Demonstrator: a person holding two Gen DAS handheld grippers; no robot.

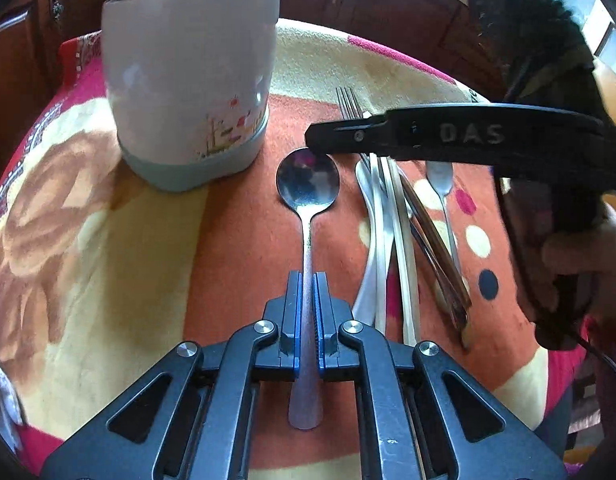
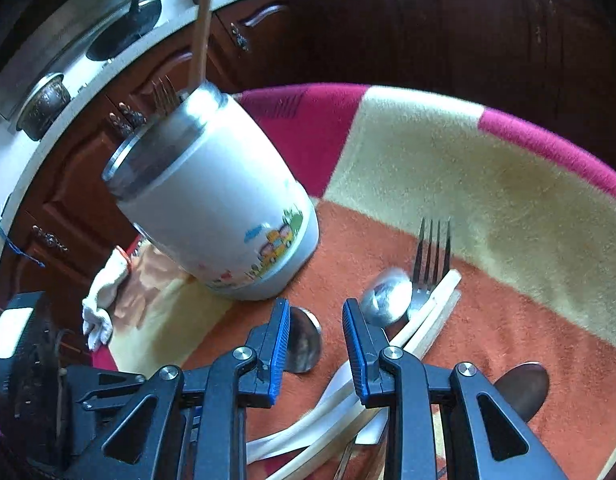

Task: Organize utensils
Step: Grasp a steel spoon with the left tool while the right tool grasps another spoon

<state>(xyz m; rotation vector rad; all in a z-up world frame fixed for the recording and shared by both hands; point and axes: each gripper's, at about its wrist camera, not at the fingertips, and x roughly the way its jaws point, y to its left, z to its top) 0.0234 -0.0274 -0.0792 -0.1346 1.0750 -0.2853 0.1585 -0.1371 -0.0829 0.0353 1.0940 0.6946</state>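
Right now the left gripper [image 1: 307, 280] is pinching the thin handle of the spoon [image 1: 307, 184], which is lying flat on the blanket [image 1: 88, 240] at 12 o'clock. The right gripper [image 2: 316, 320] is hanging with its claw apart, holding nothing, over the pile of utensils [image 2: 424, 312].

The handle is smooth, so the spoon could be slipping or swinging when lifted. It could also be bumping the white jar [image 1: 188, 80] at 10 o'clock and tipping it.

The jar's inside is hidden. Some pile handles are getting cut off behind the right claw.
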